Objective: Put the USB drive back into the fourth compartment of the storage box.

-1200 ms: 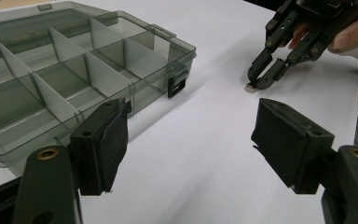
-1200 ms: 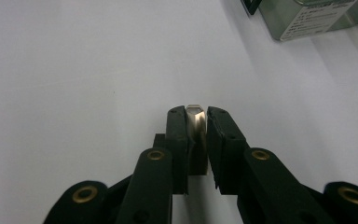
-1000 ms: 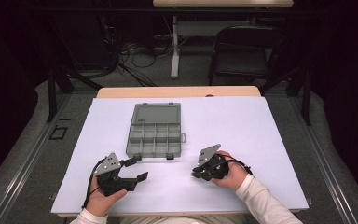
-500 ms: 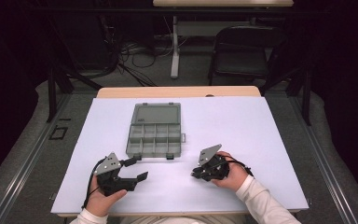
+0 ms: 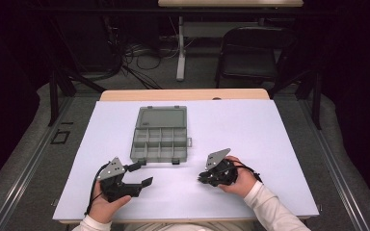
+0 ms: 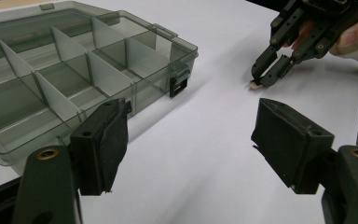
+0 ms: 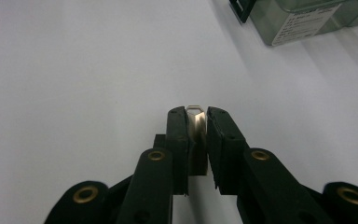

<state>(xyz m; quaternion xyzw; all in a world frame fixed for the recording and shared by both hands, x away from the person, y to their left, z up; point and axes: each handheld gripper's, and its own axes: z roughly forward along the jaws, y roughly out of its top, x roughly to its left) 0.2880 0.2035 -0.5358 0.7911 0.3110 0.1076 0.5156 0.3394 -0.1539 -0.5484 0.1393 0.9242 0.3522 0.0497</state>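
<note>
While both hands rest low on the white table [image 5: 270, 134], the scene reads so:
Right gripper [image 7: 196, 122]: jaws pressed together on a small metal piece [image 7: 196, 116], at lower right of centre in the high view.
Left gripper [image 6: 191, 135]: jaws apart, nothing between them, at lower left in the high view.
Compartment box [image 5: 160, 134]: lid open, centre of the high view, just beyond the left gripper.

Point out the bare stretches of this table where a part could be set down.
Free: the white table right of the organizer box, the strip to its left, and the patch between the left gripper and right gripper. Crowded: the near edge by both hands, just below the box.
</note>
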